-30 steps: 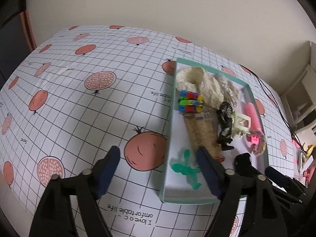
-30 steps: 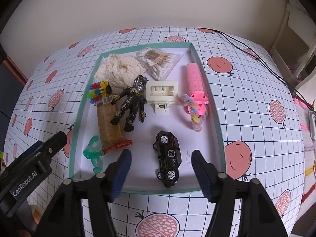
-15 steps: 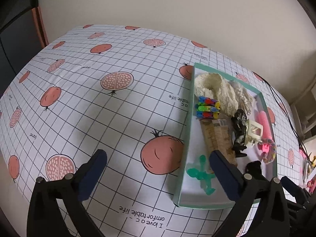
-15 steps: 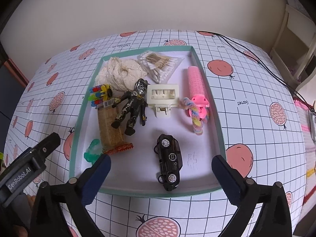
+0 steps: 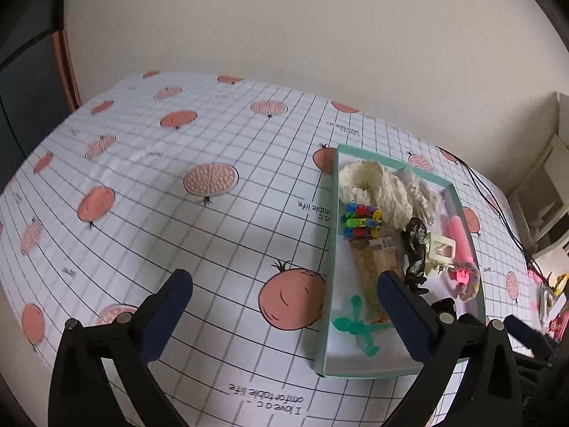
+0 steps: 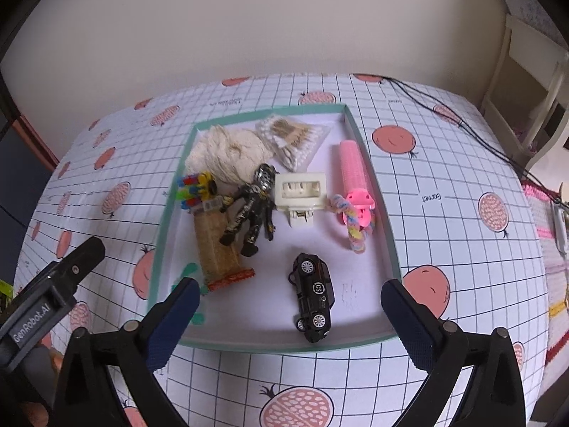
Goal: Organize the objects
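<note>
Both claws, left and right, hung released and empty above the bench, every toy lay in the tray, car nearest; placing looked done, next likely retreat.

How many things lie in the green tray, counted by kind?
In the green tray:
Toys: 3 (black car, robot figure, green figure)
Hair items: 3 (pink roller, cream clip, pastel scrunchie)
Other: 4
Total: 10
</note>
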